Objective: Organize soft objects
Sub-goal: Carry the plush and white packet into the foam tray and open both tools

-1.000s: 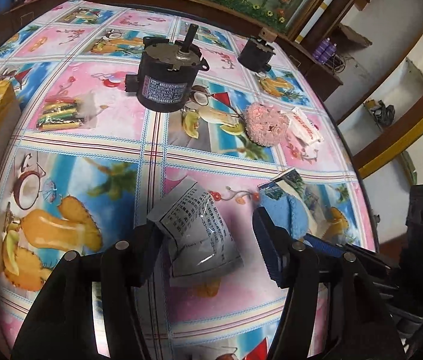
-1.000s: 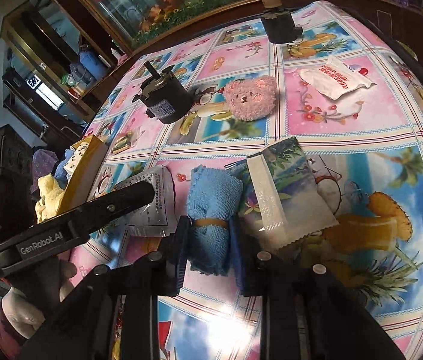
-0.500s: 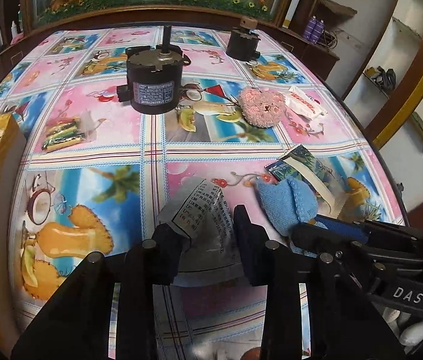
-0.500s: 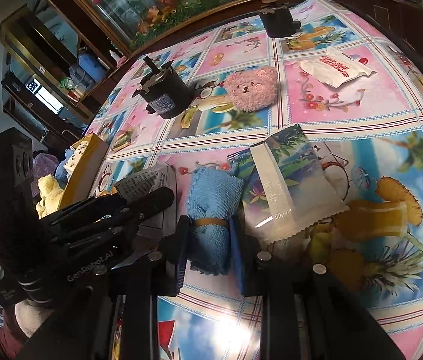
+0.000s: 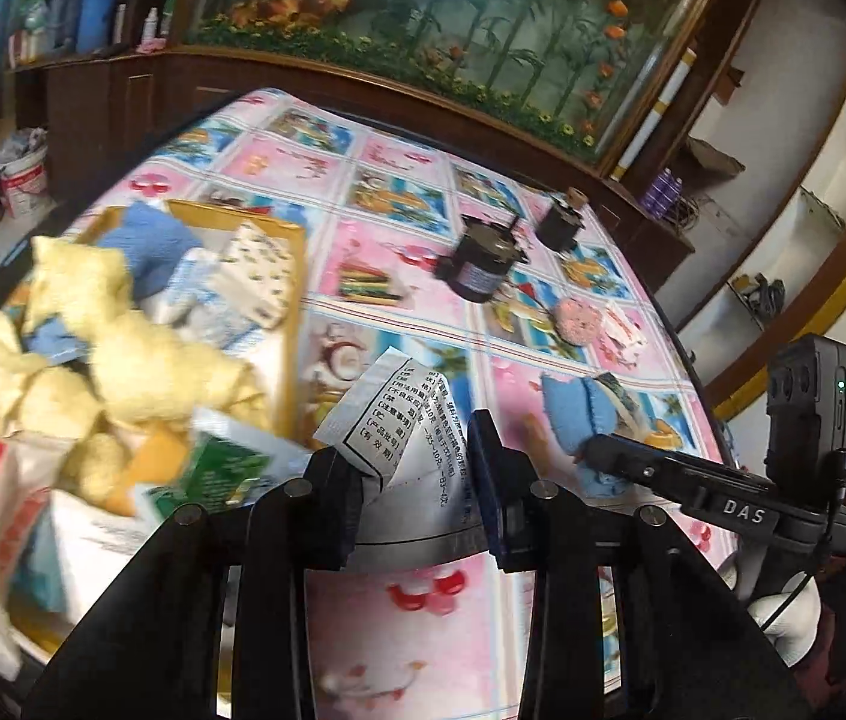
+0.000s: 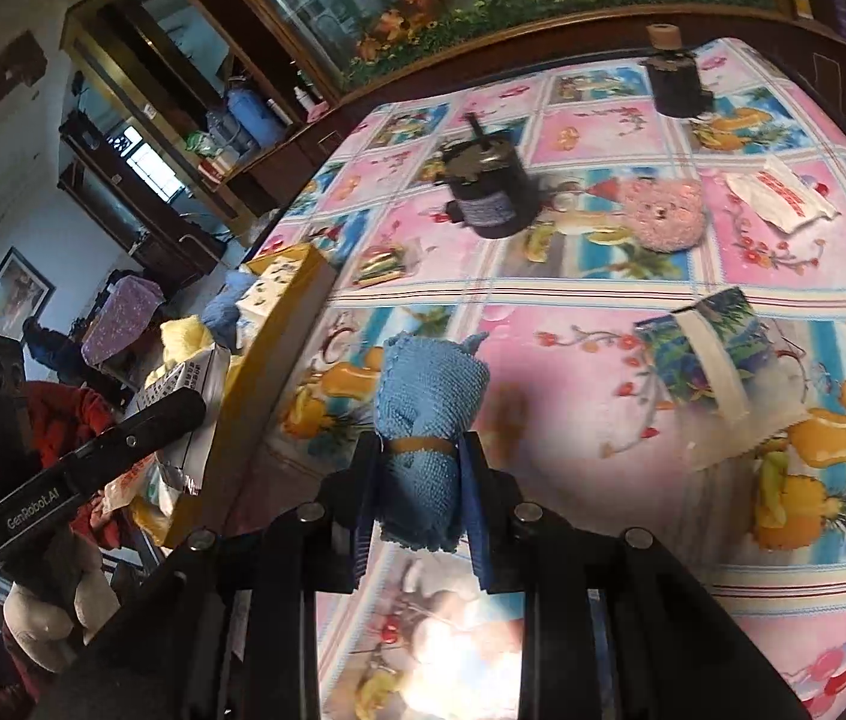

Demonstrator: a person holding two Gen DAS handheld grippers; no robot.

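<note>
Sachet (image 5: pixel 408 420) and towel (image 6: pixel 426 420) now airborne (previously tabled)

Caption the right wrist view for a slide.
Right gripper lifts rolled blue towel toward the yellow box.

The open yellow cardboard box (image 5: pixel 294 300) of soft items was motion-blurred and cropped at the left edge; printing on the white foil sachet (image 5: pixel 405 420) was perhaps too small to read.
</note>
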